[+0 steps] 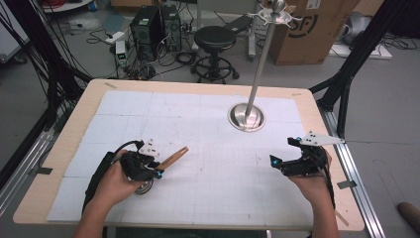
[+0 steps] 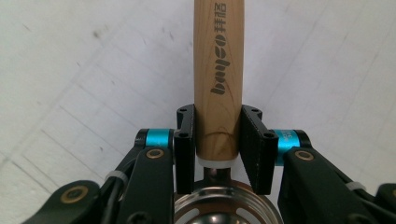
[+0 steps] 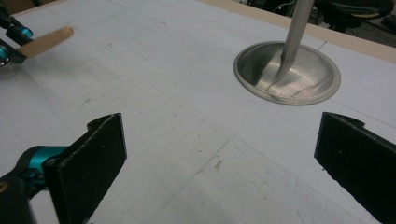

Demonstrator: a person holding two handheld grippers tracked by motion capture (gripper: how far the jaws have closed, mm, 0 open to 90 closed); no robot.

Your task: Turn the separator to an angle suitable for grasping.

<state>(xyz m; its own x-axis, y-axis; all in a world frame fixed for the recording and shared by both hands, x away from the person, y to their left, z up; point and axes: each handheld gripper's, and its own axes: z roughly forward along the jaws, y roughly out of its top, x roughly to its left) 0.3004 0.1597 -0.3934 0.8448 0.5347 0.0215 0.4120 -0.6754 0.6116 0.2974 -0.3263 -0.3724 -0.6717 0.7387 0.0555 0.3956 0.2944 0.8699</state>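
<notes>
Tool: wooden-handled metal strainer (image 2: 217,70), bowl end (image 2: 219,210) toward the hand, handle pointing out over the table mat (image 1: 208,173).
Left gripper (image 1: 157,171): clamped on the handle's base.
Right gripper (image 3: 219,154): jaws wide, nothing between.
Stand (image 1: 246,117): well apart, hooks high.
Advice: probably lift level, keeping the grip firm near the ferrule.

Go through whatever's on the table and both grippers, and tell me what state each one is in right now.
Left gripper: shut on the wooden handle.
Wooden-handled utensil with a round metal head: clamped at the handle, metal head toward the hand.
Right gripper: open, nothing between the jaws.
Metal stand with a round dished base and tall pole: upright on the white mat, untouched.
</notes>
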